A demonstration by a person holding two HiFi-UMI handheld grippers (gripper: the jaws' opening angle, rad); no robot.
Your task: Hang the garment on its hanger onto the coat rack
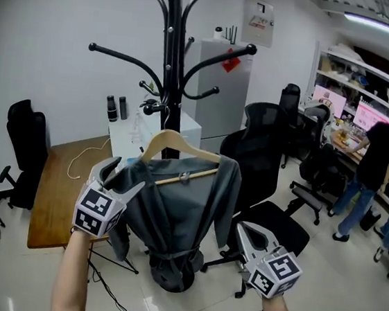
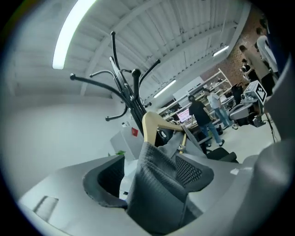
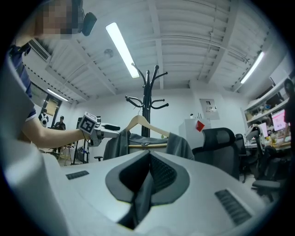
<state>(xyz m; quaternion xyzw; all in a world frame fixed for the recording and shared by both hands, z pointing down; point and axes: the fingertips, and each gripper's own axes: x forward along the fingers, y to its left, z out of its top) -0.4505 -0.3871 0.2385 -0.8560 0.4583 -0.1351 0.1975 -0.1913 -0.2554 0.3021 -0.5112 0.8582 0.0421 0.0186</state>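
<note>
Head view: grey garment draped over a wooden hanger, directly in front of the black coat rack. The hanger hook reaches the pole beside a low peg; cannot tell whether it bears on the peg. The lower hem hangs bunched, clear of the floor. A black office chair stands close behind the garment's right edge, a white cabinet behind the pole and a wooden desk to the left; open floor lies on the near side. Left gripper is at the garment's left shoulder: jaws spread wide, fabric lying loose between them against one pad, not pinched. Right gripper sits just off the garment's right edge, jaws closed tip to tip, not on the cloth.
</note>
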